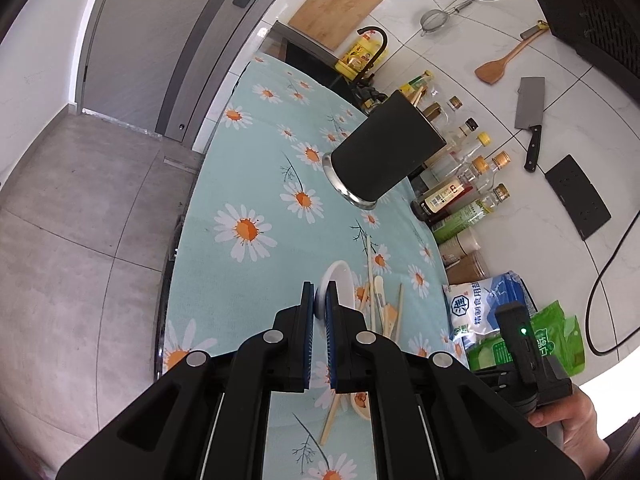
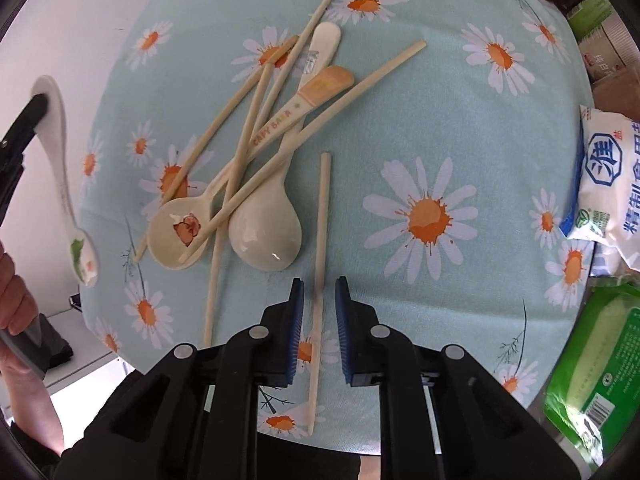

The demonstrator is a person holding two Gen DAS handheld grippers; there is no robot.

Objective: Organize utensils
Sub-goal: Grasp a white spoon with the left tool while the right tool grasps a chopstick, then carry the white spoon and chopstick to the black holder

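On the daisy tablecloth by your tiled wall, your left gripper pinches a white spoon; right gripper jaws straddle a lone chopstick, pads not touching.

Heaped near the middle of the table: two spoons side by side, bowls toward the near edge, handles crossing under and over several chopsticks. Just right of the heap, lying apart, a single chopstick running toward the near edge, between the jaws of the right gripper. Off the left edge, held above the floor, a third spoon clamped at its handle in the left gripper. Farther back on the table, an upright utensil holder. Lined along the right edge, bottles, then a salt bag and a packet toward the near corner.
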